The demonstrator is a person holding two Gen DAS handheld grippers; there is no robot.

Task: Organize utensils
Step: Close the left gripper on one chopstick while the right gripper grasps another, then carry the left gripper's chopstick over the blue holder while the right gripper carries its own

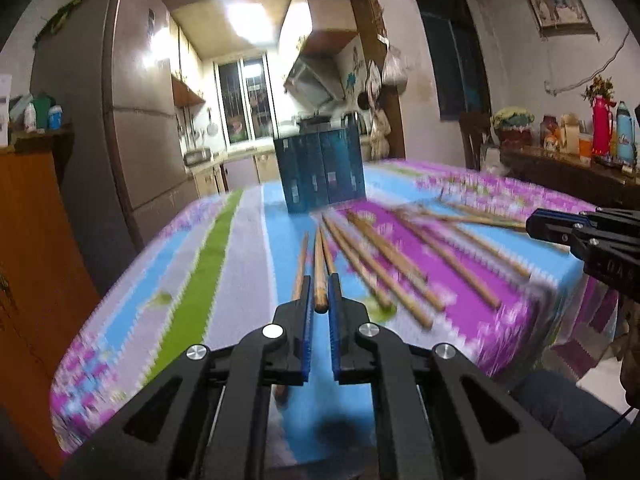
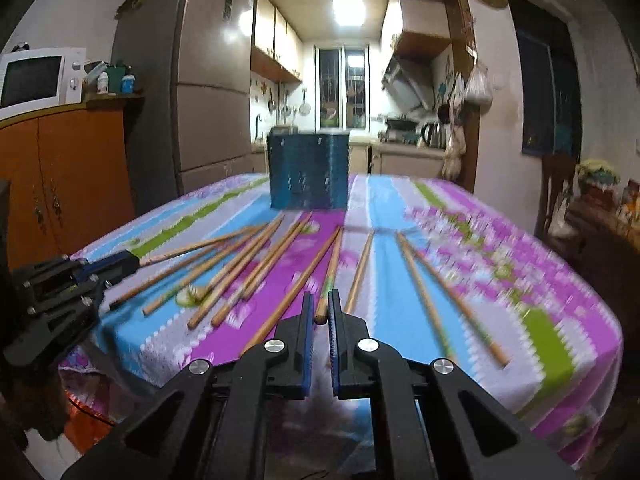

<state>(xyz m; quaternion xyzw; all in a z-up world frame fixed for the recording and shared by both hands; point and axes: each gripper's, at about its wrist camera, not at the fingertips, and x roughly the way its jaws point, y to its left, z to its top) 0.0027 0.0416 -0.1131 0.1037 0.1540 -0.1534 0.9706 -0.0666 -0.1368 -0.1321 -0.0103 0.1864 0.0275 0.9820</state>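
Many chopsticks (image 2: 256, 264) are spread over the table (image 2: 560, 280), in front of the blue holder (image 2: 308, 172). One chopstick (image 1: 319, 280) is pinched by the left gripper (image 1: 320, 300). Another chopstick (image 2: 326, 288) sits between the right gripper's (image 2: 320, 312) nearly closed fingers; a firm hold cannot be told. The picking-up step seems in hand. Next, each stick likely must be lifted and dropped into the holder.

Brown chopsticks (image 2: 256, 264), dark blue holder (image 2: 308, 172), striped tablecloth (image 2: 500, 264)
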